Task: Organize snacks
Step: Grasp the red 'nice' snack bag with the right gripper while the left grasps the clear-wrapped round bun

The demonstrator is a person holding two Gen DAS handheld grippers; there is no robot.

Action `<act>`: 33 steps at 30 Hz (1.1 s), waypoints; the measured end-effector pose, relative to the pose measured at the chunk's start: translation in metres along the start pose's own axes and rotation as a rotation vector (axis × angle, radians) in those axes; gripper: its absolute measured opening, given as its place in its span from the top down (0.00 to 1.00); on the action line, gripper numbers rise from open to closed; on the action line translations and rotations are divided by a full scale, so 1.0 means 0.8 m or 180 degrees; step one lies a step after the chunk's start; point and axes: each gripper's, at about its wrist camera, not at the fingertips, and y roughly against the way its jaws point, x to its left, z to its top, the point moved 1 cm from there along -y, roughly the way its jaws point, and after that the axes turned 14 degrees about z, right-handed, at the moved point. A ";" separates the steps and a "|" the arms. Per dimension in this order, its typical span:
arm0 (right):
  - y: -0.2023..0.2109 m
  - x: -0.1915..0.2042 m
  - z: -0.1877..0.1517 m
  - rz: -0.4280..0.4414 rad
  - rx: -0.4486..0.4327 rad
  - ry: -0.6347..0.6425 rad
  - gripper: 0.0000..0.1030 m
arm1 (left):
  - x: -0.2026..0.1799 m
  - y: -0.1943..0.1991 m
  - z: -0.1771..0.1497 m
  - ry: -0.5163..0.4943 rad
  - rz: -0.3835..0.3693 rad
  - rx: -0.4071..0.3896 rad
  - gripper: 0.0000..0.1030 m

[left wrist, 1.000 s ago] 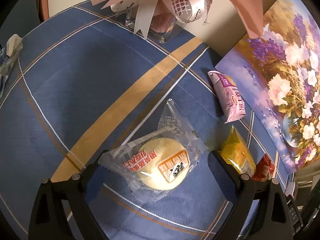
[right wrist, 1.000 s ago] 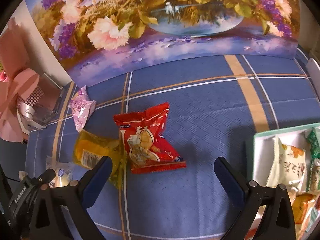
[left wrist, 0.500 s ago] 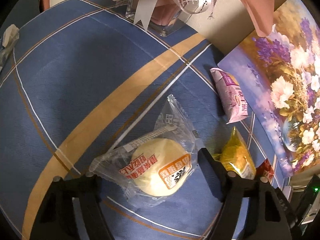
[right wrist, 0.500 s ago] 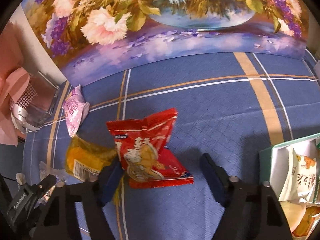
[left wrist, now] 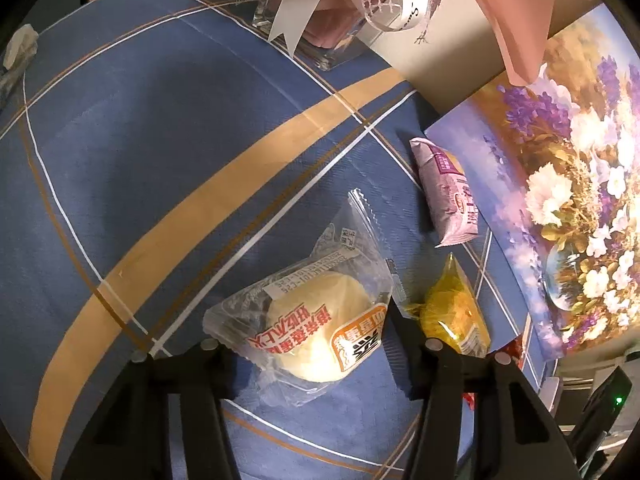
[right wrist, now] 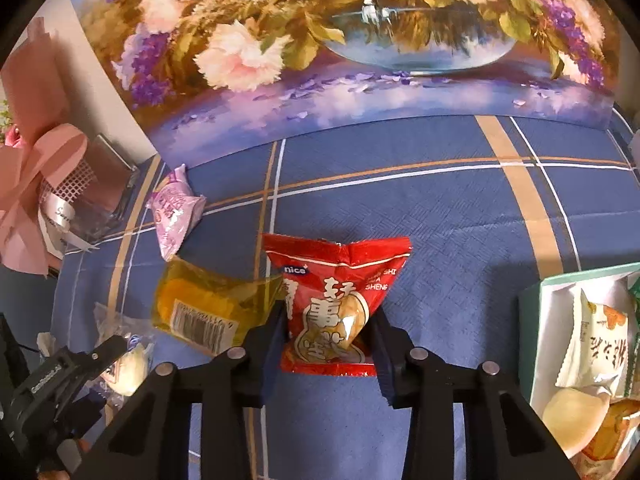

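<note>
My left gripper is shut on a clear-wrapped pale round bun, both fingers pressing its sides on the blue plaid cloth. My right gripper is shut on a red snack packet. A yellow packet lies just left of the red one and also shows in the left wrist view. A purple packet lies near the painting and shows in the right wrist view. The left gripper with the bun shows at the lower left of the right wrist view.
A white box with a green rim holding several snacks stands at the right. A flower painting leans along the back. A glass vase with pink wrapping and ribbons stands at the back left. A crumpled wrapper lies far left.
Both grippers moved forward and closed from wide open. The left one took hold of the bun; the right one took hold of the red packet, which now stands more upright.
</note>
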 end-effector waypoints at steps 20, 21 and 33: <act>0.084 0.023 -0.045 0.0107 -0.0192 -0.0164 0.60 | 0.002 0.067 -0.027 -0.0100 -0.0171 -0.0079 0.46; 0.090 0.024 -0.048 0.0100 -0.0210 -0.0160 0.60 | 0.000 0.071 -0.028 -0.0117 -0.0186 -0.0090 0.46; 0.150 0.022 -0.080 0.0023 -0.0323 -0.0154 0.60 | -0.028 0.121 -0.059 -0.0364 -0.0323 -0.0216 0.46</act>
